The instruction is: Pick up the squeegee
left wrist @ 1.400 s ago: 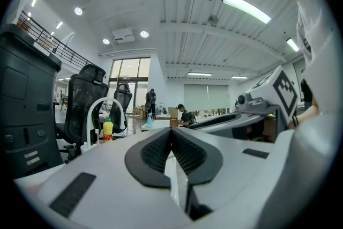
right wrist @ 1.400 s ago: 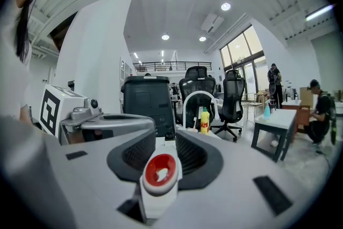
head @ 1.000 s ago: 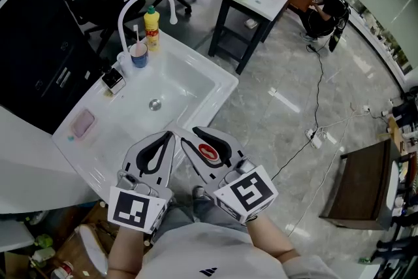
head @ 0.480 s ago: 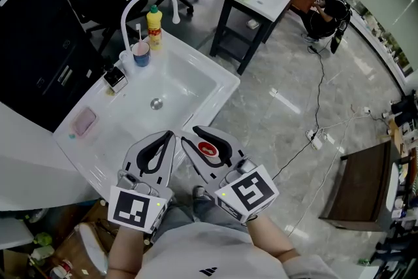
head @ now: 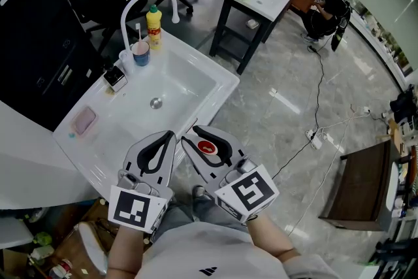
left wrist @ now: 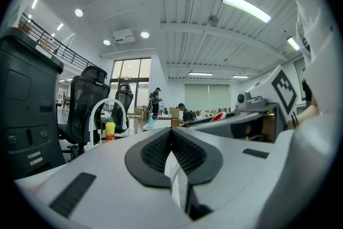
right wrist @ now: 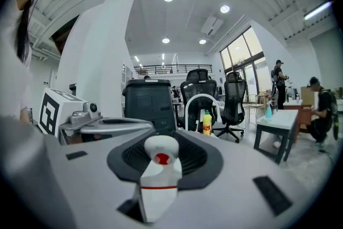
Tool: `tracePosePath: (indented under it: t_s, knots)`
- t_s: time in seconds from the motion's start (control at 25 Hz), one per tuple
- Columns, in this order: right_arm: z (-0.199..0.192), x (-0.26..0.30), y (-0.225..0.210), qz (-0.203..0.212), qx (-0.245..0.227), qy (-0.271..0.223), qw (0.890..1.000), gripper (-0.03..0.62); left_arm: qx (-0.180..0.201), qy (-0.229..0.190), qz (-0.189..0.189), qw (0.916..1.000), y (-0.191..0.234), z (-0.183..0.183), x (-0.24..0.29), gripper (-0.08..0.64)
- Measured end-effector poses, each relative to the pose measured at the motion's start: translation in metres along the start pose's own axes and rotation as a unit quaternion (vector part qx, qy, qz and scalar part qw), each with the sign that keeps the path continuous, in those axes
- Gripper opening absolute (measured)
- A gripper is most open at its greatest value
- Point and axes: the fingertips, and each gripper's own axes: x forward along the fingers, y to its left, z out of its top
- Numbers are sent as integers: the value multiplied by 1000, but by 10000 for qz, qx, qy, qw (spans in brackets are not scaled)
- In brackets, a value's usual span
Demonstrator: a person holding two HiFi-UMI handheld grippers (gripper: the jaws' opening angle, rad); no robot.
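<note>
Between the jaws of my right gripper (head: 190, 134) sits the squeegee (head: 206, 148), which shows as a red and white spot in the head view. In the right gripper view its white handle (right wrist: 159, 169) has a red dot and a red stripe, and the dark pads of the right gripper (right wrist: 163, 135) close on both its sides. My left gripper (head: 171, 134) is beside it on the left, its tips together and nothing in it. In the left gripper view the left gripper (left wrist: 171, 131) has its ribbed pads meeting at the tip. Both grippers hover close to my body, over the sink's near corner.
A white sink (head: 224, 79) lies ahead with a curved faucet (head: 140, 0), a yellow bottle (head: 153, 25), a cup (head: 140, 54) and a pink soap (head: 83, 121) on it. A dark cabinet (head: 39, 42) stands to the left. Beyond are a small table (head: 258, 0), a seated person (head: 330, 10) and a floor cable (head: 318, 95).
</note>
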Motion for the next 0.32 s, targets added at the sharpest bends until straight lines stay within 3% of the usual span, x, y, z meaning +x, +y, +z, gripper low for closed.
tracePosePath:
  t_s: [0.32]
  knots:
    - [1, 1, 4, 16, -15, -17, 10000, 123, -12, 36, 36, 10000, 2, -1, -5, 12]
